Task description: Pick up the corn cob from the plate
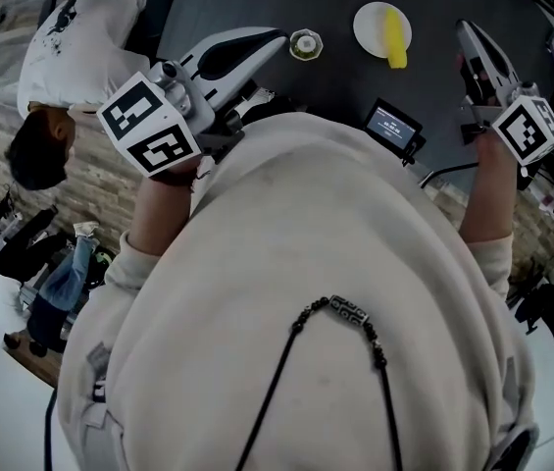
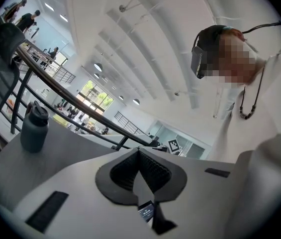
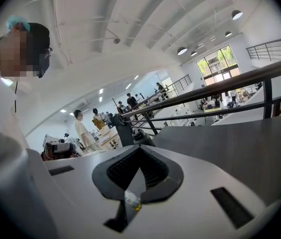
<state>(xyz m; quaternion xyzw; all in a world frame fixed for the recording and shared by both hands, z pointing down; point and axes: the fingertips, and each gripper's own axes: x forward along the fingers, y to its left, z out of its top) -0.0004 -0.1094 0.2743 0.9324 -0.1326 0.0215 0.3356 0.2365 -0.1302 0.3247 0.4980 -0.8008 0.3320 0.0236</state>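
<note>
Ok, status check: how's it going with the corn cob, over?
Left hand-held gripper shut, empty; right hand-held gripper shut, empty. Corn cob lying on plate, untouched. Small cup beside plate; path looks open.

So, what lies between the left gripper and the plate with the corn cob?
Head view: a small round bowl stands on the dark table, between left gripper and plate.
</note>
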